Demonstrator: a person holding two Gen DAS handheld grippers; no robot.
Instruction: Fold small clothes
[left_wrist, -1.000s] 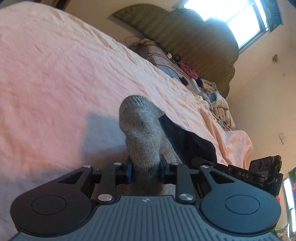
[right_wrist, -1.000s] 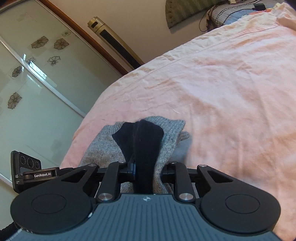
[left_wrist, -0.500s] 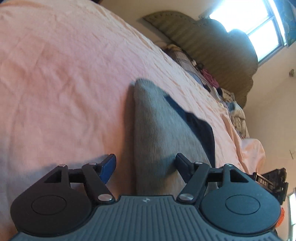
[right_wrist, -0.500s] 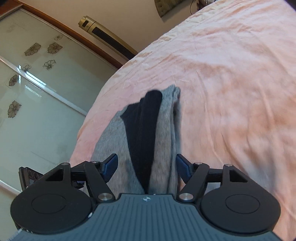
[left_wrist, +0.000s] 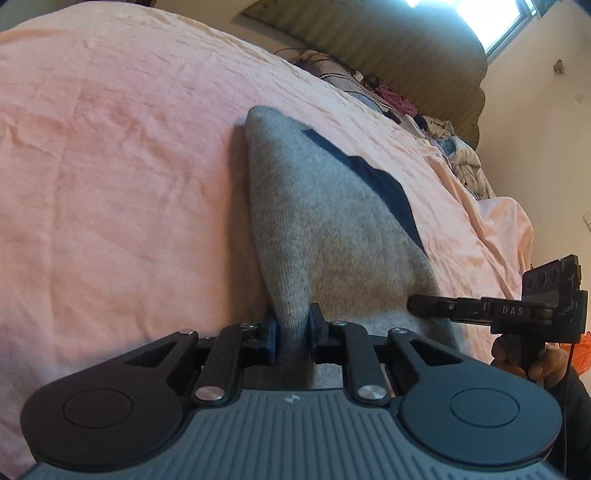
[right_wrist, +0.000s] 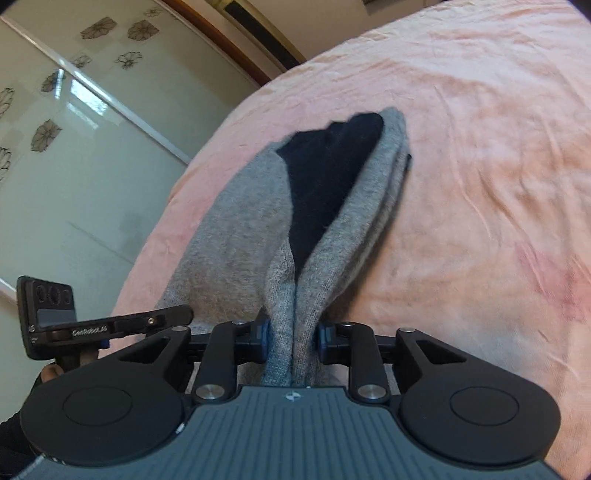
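- Grey sock (left_wrist: 325, 221) with a black patch lies on a pink bedsheet (left_wrist: 110, 166).
- Left gripper (left_wrist: 291, 328) jaws closing, pinching the sock's near edge.
- Right gripper (right_wrist: 293, 338) jaws closing, pinching the sock's bunched grey fabric.

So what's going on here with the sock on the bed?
A person holds a claw tool in each hand and is folding a grey sock with a black patch on a pink bedsheet. The left claw is closing on one bunched edge of the sock, and the right claw is closing on another, with the fabric pinched between the pads of both. The far part of the sock lies on the sheet.
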